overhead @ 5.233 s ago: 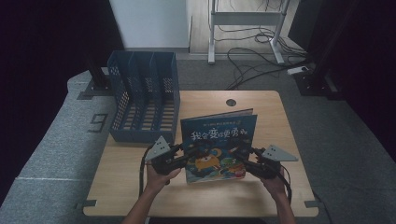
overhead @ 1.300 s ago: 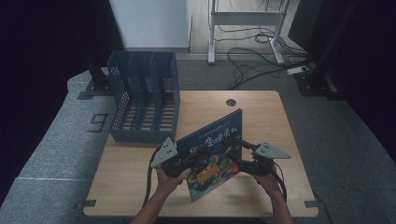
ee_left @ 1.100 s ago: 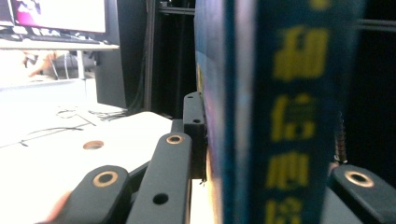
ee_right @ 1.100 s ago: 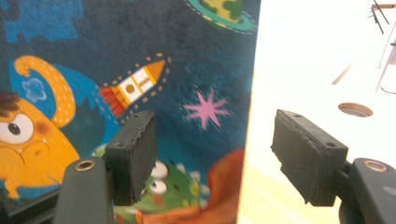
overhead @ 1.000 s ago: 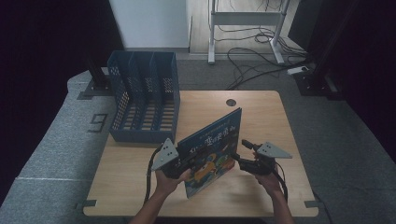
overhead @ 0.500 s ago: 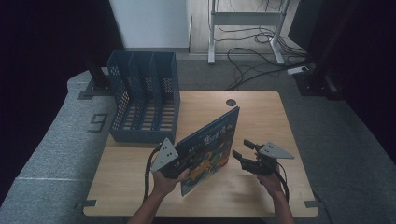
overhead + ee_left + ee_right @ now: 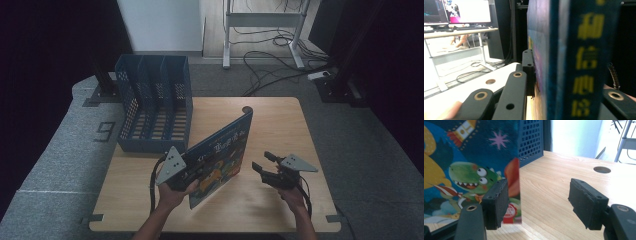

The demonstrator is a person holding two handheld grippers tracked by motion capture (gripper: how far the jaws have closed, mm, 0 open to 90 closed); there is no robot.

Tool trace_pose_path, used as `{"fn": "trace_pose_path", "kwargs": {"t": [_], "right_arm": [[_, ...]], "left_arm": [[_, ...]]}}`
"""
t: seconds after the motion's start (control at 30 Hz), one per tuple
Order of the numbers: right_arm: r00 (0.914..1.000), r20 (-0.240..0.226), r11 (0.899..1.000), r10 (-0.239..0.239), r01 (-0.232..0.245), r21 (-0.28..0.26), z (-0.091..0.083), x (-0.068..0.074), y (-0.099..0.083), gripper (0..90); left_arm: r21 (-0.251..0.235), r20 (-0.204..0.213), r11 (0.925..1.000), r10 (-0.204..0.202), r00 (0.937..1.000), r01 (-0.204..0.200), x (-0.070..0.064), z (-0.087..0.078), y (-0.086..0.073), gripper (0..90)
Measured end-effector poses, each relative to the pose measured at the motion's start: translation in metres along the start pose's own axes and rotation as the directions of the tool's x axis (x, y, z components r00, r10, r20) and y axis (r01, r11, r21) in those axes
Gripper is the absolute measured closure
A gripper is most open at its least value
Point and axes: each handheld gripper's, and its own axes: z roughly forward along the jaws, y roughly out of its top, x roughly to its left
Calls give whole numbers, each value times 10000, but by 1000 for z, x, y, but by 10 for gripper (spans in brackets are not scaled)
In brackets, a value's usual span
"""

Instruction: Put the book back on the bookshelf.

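A children's picture book (image 7: 222, 152) with a dark blue cover stands tilted on its lower edge on the wooden table (image 7: 280, 125). My left gripper (image 7: 192, 174) is shut on the book's near left part. In the left gripper view the spine with yellow characters (image 7: 579, 62) sits between the jaws of my left gripper (image 7: 571, 80). My right gripper (image 7: 262, 162) is open to the right of the book, apart from it. In the right gripper view the cover with a green dinosaur (image 7: 461, 157) stands just left of my right gripper (image 7: 541, 202), whose pads (image 7: 587, 202) hold nothing.
A blue perforated file rack (image 7: 155, 105) with several slots stands at the table's back left, and its corner (image 7: 531, 142) rises behind the book. A cable hole (image 7: 246, 109) is at the back middle. Bare wood lies to the right and in front.
The book, flat on the table with both grippers on it, has been tipped up onto its edge by my left gripper. My right gripper has let go, opened and drawn off to the right.
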Motion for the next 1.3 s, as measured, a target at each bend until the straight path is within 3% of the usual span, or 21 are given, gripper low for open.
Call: {"fn": "trace_pose_path", "kwargs": {"t": [0.2, 0.4, 0.43, 0.5, 0.6, 0.8, 0.83, 0.93, 1.1, 1.3], "right_arm": [[9994, -42, 9994, 330, -331, -102, -3, -5, -6, 321], [9994, 40, 9989, 342, -343, 306, -2, -1, -17, 320], [9997, 229, 9977, 25, -41, 679, -1, 2, -24, 318], [9996, 271, 9950, -65, 38, 1000, 2, 2, -28, 315], [9991, 354, 9920, -252, 206, 1242, 10, 2, -29, 315], [9969, 466, 9839, -638, 550, 1703, 16, 7, -33, 307], [9950, 764, 9827, -640, 495, 1782, 14, 6, -33, 309], [9946, 900, 9845, -508, 347, 1718, 11, 2, -34, 314], [9900, 1388, 9748, -257, -60, 2232, 12, -10, -43, 314], [9869, 1586, 9670, -286, -128, 2544, 15, -13, -49, 313]], "left_arm": [[-130, -126, 9999, -27, 9999, 26, 1, -7, 5, 820], [-468, -296, 9987, -221, 9993, 207, 4, -17, 15, 820], [-599, -371, 9980, -219, 9991, 196, 6, -22, 17, 821], [-684, -415, 9974, -274, 9988, 245, 7, -26, 18, 820], [-917, -558, 9948, -487, 9973, 435, 14, -40, 16, 821], [-904, -983, 9943, -652, 9930, 564, 24, -53, 14, 821], [-847, -1127, 9952, -577, 9920, 483, 27, -56, 15, 821], [-908, -1304, 9946, -615, 9896, 499, 30, -59, 18, 821], [-1315, -1326, 9884, -939, 9867, 764, 39, -66, 30, 822], [-1520, -1461, 9858, -935, 9848, 711, 41, -71, 39, 821]]}}
